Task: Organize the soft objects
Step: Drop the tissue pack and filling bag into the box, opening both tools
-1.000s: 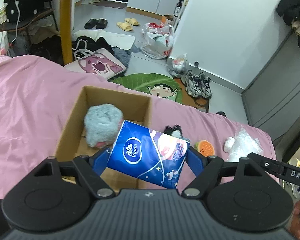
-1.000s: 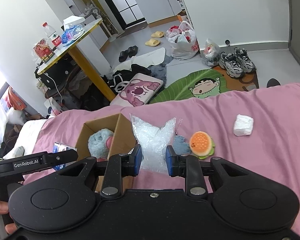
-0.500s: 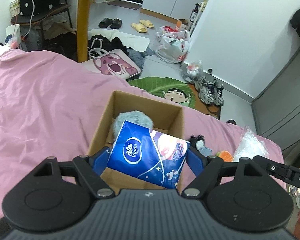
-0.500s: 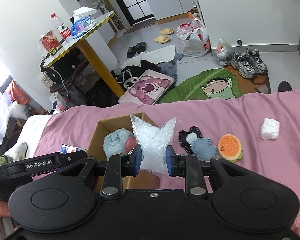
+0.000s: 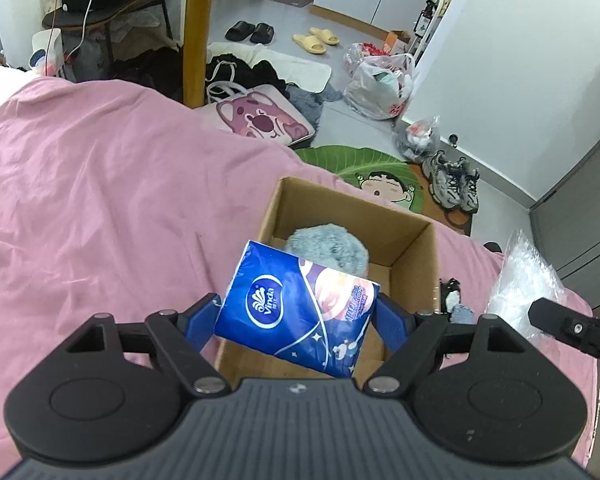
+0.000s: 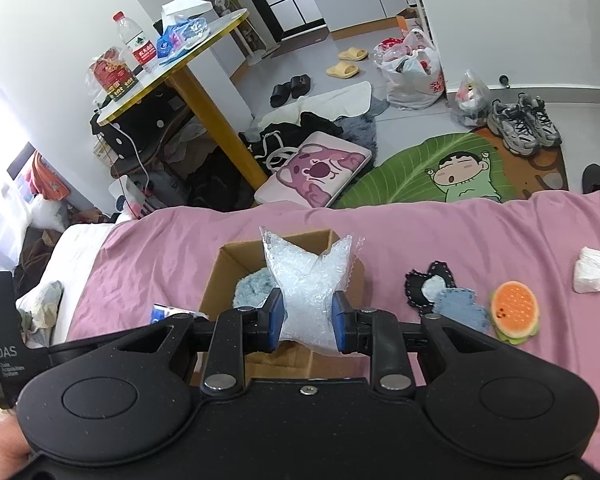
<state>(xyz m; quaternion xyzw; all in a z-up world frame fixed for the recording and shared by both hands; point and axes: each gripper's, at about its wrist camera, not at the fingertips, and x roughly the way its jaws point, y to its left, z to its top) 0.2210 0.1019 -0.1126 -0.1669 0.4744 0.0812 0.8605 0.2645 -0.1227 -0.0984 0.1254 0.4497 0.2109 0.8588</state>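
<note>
My left gripper (image 5: 298,312) is shut on a blue Vinda tissue pack (image 5: 296,306) and holds it over the near left edge of an open cardboard box (image 5: 414,256) on the pink bed. A grey fluffy toy (image 5: 328,246) lies inside the box. My right gripper (image 6: 307,320) is shut on a clear bag of plastic beads (image 6: 308,276), held over the box (image 6: 220,276) from the other side. The bead bag (image 5: 524,280) and part of the right gripper show at the right of the left wrist view.
On the pink bedspread (image 6: 440,232) right of the box lie a black and denim fabric patch (image 6: 440,292), an orange burger-shaped sponge (image 6: 514,312) and a white wad (image 6: 590,270). Beyond the bed edge are a floor mat (image 6: 440,164), a yellow-legged table (image 6: 204,88) and shoes.
Both grippers have moved left with their loads. The box has shifted right in the left wrist view, and the bead bag now sits over the box in the right wrist view.
</note>
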